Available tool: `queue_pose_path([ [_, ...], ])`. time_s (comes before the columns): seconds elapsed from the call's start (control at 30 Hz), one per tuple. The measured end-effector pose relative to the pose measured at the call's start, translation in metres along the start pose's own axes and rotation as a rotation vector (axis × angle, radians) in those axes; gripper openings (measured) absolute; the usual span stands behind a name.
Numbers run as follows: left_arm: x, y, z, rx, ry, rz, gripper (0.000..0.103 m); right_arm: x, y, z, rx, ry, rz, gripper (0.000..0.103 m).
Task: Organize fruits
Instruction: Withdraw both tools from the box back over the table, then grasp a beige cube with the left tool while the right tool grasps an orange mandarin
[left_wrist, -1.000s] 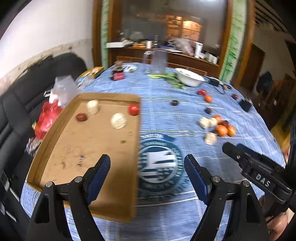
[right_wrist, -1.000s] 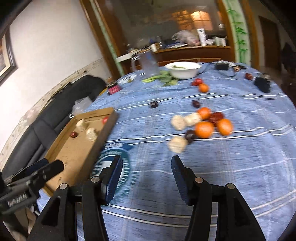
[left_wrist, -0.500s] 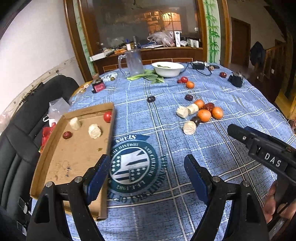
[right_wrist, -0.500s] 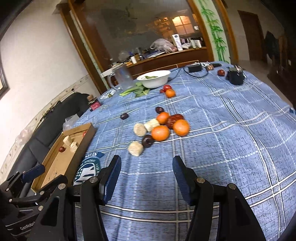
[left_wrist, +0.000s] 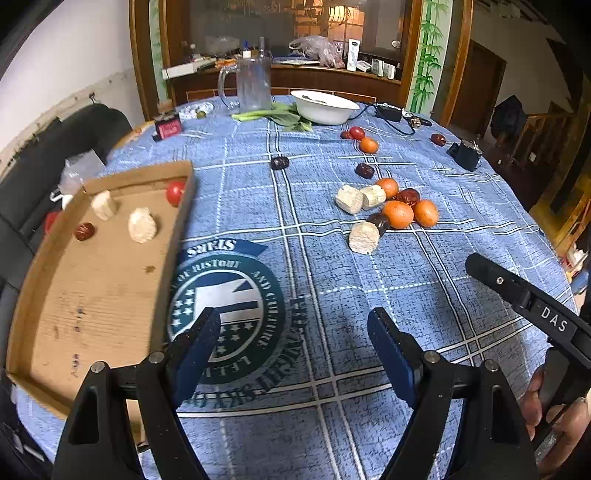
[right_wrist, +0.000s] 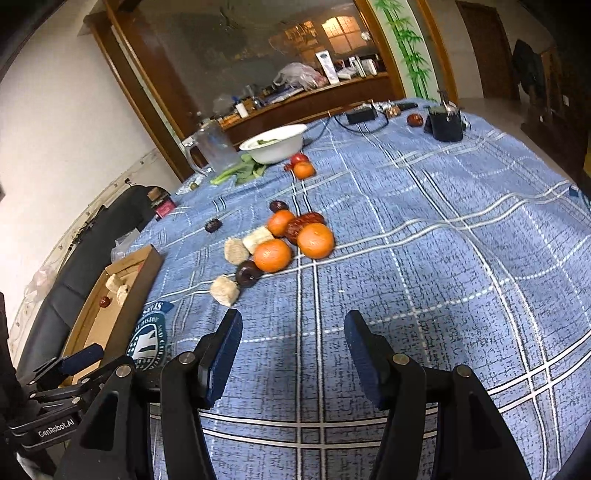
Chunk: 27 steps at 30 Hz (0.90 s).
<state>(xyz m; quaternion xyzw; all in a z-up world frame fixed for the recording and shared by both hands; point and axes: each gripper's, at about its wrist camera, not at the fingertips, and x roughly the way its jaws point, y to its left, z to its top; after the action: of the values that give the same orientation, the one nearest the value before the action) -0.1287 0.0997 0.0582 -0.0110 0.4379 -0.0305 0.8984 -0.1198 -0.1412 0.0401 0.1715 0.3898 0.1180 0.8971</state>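
A cardboard tray (left_wrist: 92, 295) lies at the table's left edge and holds a red tomato (left_wrist: 175, 192), a red date (left_wrist: 85, 231) and two pale chunks (left_wrist: 142, 229). A cluster of oranges (right_wrist: 272, 254), dates (right_wrist: 303, 224) and pale chunks (right_wrist: 224, 290) lies mid-table; it also shows in the left wrist view (left_wrist: 397, 214). My left gripper (left_wrist: 293, 347) is open and empty, low over the round logo on the cloth. My right gripper (right_wrist: 291, 350) is open and empty, short of the cluster.
A white bowl (left_wrist: 324, 107), a glass jug (left_wrist: 253, 86) and greens (left_wrist: 280, 114) stand at the far side. A loose tomato and orange (left_wrist: 364, 139), single dates (left_wrist: 279, 162), a charger with cable (left_wrist: 388, 112) and a black box (left_wrist: 463, 155) lie around. A black sofa (left_wrist: 44, 155) is left.
Both grippers have moved forward and dropped closer to the cloth. The right gripper has closed in on the fruit cluster. Both stay open.
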Motion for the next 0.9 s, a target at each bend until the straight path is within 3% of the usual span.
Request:
queue_pose_path([
  [0.33,0.019,0.001,0.010,0.013,0.011,-0.120,0.081,0.027,-0.011,0.043,-0.010,0.084,-0.006,0.061],
  [0.4,0.024,-0.001,0.016,0.015,0.025,-0.152,0.071,0.040,-0.013,0.058,-0.022,0.093,-0.025,0.061],
  [0.47,0.031,-0.006,0.024,0.023,0.044,-0.184,0.054,0.051,-0.014,0.068,-0.040,0.082,-0.044,0.061],
  [0.9,0.088,-0.039,0.061,0.112,0.043,-0.205,0.053,0.083,-0.012,0.074,-0.073,0.071,-0.004,0.049],
])
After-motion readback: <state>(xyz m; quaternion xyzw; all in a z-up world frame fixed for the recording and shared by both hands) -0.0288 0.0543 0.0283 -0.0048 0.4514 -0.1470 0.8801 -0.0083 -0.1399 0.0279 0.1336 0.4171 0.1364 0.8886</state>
